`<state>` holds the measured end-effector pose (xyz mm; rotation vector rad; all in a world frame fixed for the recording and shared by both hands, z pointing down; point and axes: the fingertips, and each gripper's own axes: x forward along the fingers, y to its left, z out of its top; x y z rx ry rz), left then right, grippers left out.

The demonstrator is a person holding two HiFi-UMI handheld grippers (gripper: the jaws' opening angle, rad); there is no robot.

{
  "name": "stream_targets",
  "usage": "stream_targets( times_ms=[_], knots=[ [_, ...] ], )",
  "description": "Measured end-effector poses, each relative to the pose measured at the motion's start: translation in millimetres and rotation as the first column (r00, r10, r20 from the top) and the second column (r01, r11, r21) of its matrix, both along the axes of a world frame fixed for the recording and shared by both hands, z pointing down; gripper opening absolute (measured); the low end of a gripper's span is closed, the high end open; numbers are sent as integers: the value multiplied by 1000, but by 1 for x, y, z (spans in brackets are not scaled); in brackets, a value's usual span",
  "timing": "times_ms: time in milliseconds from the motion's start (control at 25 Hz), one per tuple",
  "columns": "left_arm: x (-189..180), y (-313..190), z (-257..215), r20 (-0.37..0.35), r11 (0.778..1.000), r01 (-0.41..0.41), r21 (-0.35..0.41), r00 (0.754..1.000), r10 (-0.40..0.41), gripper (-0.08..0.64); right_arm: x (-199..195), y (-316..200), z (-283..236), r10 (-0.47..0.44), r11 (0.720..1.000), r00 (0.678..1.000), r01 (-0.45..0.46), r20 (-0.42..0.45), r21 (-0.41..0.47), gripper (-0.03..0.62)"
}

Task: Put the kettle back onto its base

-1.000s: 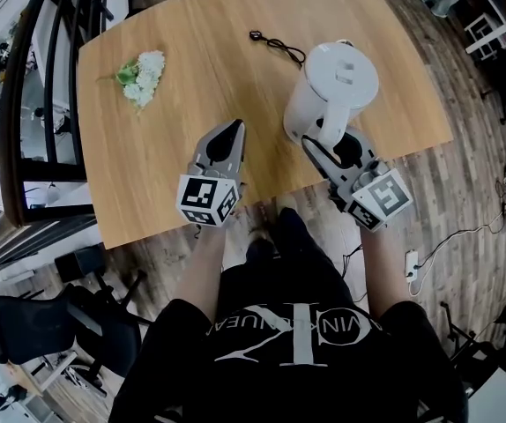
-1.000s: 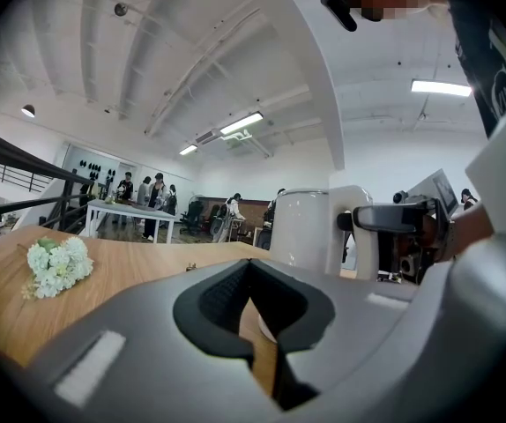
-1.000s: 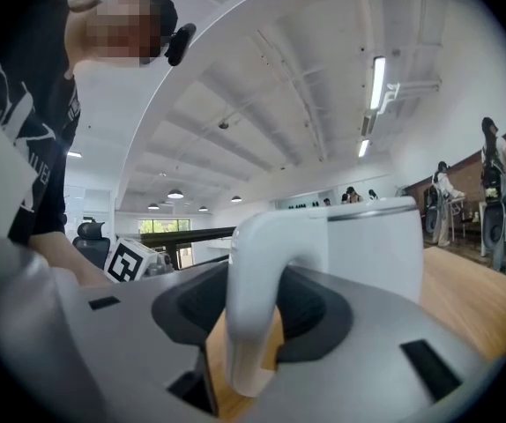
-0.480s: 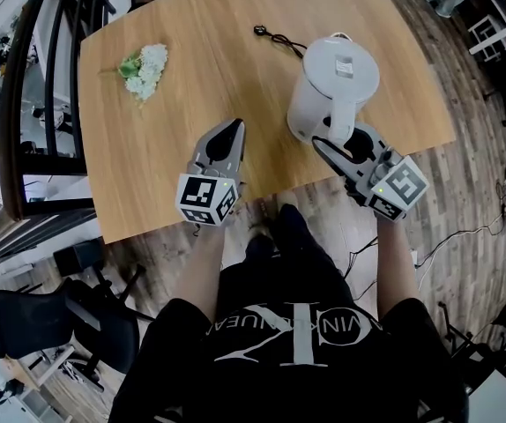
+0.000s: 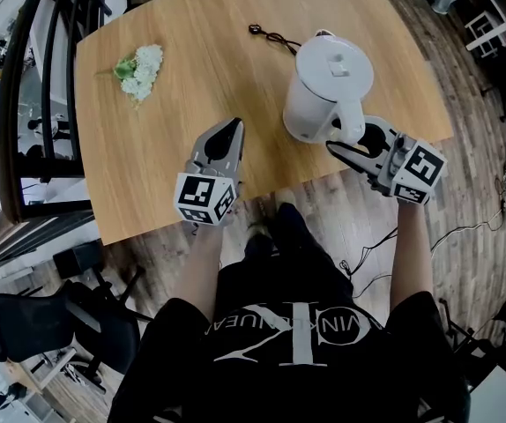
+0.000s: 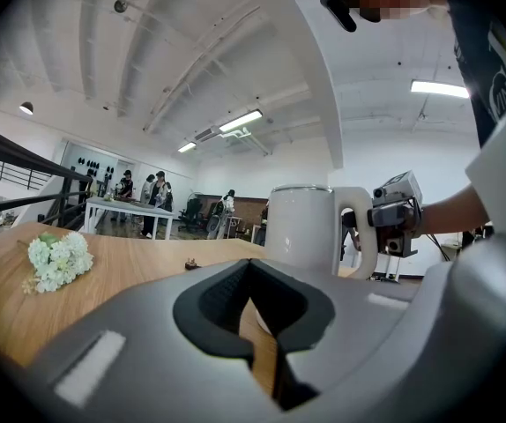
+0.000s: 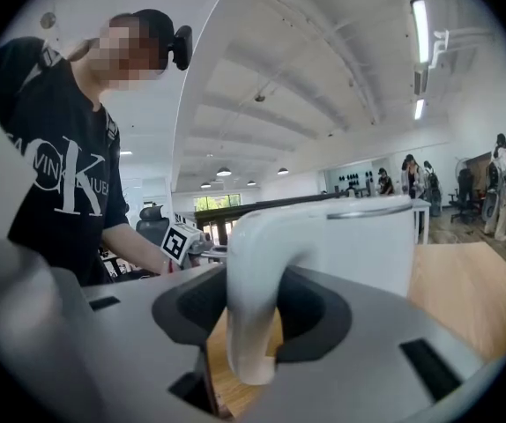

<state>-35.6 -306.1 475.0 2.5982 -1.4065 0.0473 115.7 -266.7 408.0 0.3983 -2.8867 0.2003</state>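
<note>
- Running down the far left of the head view, a dark railing (image 5: 24,104) is standing just off the left edge of the wooden table (image 5: 209,69).
- Lying near that left edge, a bunch of white flowers (image 5: 140,70) is leaving a broad stretch of bare wood open toward the middle.
- Sitting over the table's near edge, the left gripper (image 5: 233,130) is pointing away from the person and roughly level. Its jaws are pressed together with nothing between them, and the forearm is coming straight up from the body.
- Trailing across the far side of the table, a thin black cable (image 5: 271,39) is running toward the kettle.
- Standing upright near the right near corner, the white kettle (image 5: 328,82) is leaving only a narrow strip of wood before the near edge. Its handle is facing the person's right side, and its base cannot be made out beneath it.
- Reaching in from beyond the right near edge, the right gripper (image 5: 352,141) is clamping the kettle's handle between widely spread jaws. Its marker cube is hanging out over the plank floor (image 5: 465,201) on an outstretched forearm.
</note>
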Motion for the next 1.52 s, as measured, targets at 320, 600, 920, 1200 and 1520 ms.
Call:
stream_targets(
  times_ms=[320, 600, 920, 1200, 1520],
  knots=[
    [2, 1, 3, 3, 1000, 0, -8, 1000, 0, 9, 6, -3, 0, 159, 987, 987, -159, 19, -8, 163],
    [4, 4, 1, 3, 1000, 1, -12, 1000, -1, 9, -5, -3, 0, 311, 950, 950, -311, -15, -5, 164],
    [3, 8, -2, 2, 1000, 3, -12, 1000, -3, 9, -31, -9, 1, 331, 943, 943, -329, -38, 52, 164],
    [-3, 14, 1, 6, 1000, 11, -19, 1000, -11, 9, -18, -6, 5, 247, 968, 969, -247, 2, 49, 164],
    [2, 17, 4, 11, 1000, -3, -30, 1000, 4, 9, -21, -5, 10, 266, 963, 963, -267, 30, 35, 161]
  ],
)
